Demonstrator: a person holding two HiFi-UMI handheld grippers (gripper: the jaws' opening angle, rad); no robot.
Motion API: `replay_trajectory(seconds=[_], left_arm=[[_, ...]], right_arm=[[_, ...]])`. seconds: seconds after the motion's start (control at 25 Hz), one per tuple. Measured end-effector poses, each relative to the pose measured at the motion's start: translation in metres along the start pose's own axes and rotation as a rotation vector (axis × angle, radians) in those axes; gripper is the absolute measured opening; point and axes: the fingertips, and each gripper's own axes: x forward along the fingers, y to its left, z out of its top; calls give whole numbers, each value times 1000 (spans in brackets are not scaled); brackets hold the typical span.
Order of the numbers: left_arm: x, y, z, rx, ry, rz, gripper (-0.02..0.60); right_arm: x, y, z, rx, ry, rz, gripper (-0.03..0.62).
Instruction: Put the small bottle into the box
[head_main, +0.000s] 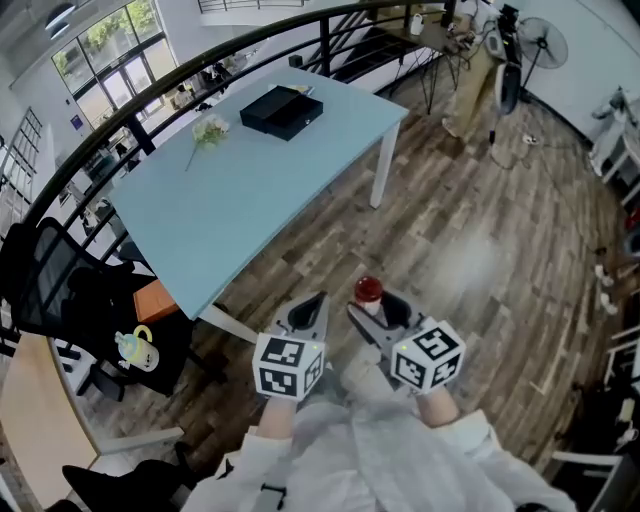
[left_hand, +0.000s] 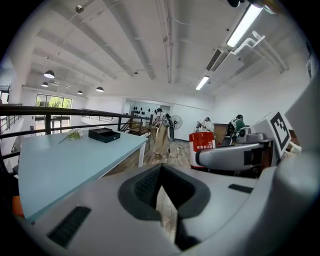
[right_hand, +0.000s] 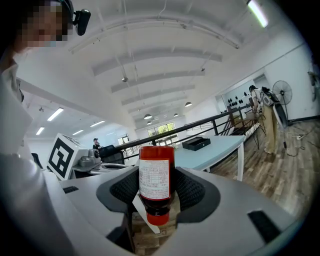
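A small bottle (head_main: 368, 291) of red sauce with a white label is held in my right gripper (head_main: 376, 312), which is shut on it above the wood floor, short of the table. In the right gripper view the bottle (right_hand: 156, 181) hangs cap-down between the pads of the right gripper (right_hand: 156, 189). My left gripper (head_main: 305, 316) is beside it on the left, with its jaws together and nothing in them. In its own view the left gripper (left_hand: 161, 194) is shut and the bottle (left_hand: 201, 145) is to the right. The open black box (head_main: 281, 110) sits at the far end of the light blue table (head_main: 250, 200).
A small flower sprig (head_main: 208, 131) lies on the table left of the box. A black railing (head_main: 120, 130) runs behind the table. A black office chair (head_main: 60, 285) stands by the table's left corner. A standing fan (head_main: 541, 44) and desks are at the far right.
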Motion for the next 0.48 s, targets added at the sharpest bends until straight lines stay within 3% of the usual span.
replay_trajectory(seconds=[0.48], left_arm=[[75,113,58,25,-10,-49,2]], right_arm=[[122,-51,57,-8,-30,-60,209]])
